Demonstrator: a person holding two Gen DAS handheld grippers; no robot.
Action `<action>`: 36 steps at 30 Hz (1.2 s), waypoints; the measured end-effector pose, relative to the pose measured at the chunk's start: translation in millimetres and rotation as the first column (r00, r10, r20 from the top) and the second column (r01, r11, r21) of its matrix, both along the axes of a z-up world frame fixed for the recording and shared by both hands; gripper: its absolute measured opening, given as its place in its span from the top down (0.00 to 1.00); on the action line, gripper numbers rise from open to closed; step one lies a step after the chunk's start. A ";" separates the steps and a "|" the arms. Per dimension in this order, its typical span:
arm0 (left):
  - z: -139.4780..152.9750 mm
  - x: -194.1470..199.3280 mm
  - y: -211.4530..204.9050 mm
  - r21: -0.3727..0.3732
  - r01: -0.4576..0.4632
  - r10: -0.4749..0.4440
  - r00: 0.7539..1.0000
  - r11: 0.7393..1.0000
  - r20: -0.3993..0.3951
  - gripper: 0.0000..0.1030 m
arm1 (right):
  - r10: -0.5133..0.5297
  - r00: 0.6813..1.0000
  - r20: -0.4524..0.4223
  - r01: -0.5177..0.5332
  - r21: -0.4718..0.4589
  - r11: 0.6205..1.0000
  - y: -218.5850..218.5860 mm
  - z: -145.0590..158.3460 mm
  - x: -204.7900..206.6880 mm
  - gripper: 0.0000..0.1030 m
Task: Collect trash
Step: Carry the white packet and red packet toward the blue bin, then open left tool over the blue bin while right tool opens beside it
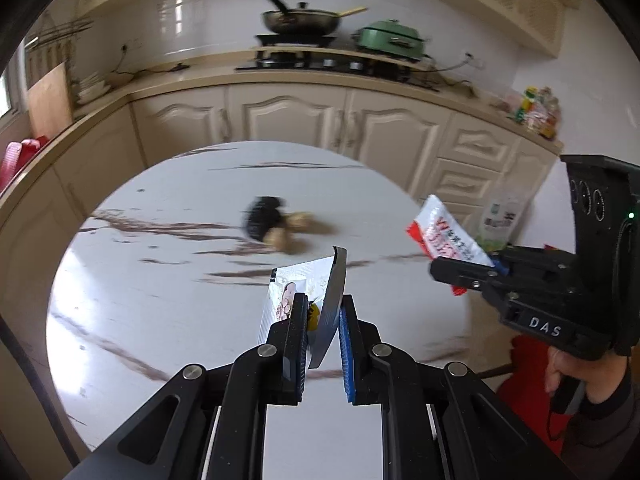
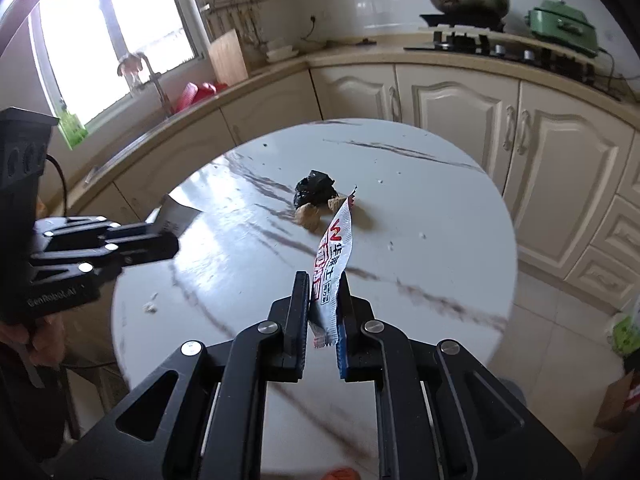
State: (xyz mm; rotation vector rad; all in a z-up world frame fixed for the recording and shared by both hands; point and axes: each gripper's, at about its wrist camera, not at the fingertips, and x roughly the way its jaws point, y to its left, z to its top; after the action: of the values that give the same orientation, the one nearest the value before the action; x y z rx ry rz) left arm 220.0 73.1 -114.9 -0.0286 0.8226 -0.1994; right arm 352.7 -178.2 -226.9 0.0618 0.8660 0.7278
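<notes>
Now | right tongs (image 2: 324,292) grip red-white wrapper (image 2: 334,256) | long axis upright

Round white marble-veined table (image 2: 440,216): crumpled black bag (image 2: 314,191) touching tan lumps (image 2: 307,216) near centre; scattered white crumbs (image 2: 150,307).

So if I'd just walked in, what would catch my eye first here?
Probably the two black grippers held over the round marble table, each pinching an empty snack packet: the left gripper a silvery wrapper, the right gripper a red and white wrapper. Next, the crumpled black bag with brown lumps near the table's middle.
</notes>
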 end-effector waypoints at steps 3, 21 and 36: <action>4.5 -4.5 -37.9 -0.005 0.053 -0.053 0.999 0.999 0.005 0.90 | -0.026 1.000 0.009 0.026 0.018 1.000 -28.6 2.3 -14.6 0.89; -75.3 86.7 -281.6 -0.027 0.363 -0.362 0.916 0.931 -0.175 0.89 | -0.369 0.911 -0.183 0.375 0.002 0.927 -255.9 -109.4 -34.8 0.96; -216.8 206.6 -373.7 -0.060 0.429 -0.409 0.797 0.901 -0.445 0.89 | -0.524 0.763 -0.379 0.519 -0.126 0.846 -332.4 -253.7 -31.0 0.66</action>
State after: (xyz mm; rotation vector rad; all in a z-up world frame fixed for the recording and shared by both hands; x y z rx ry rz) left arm 426.7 -300.6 -331.8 0.1588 1.2954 -0.6144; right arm 321.7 -510.6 -480.6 0.4415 1.1808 0.1729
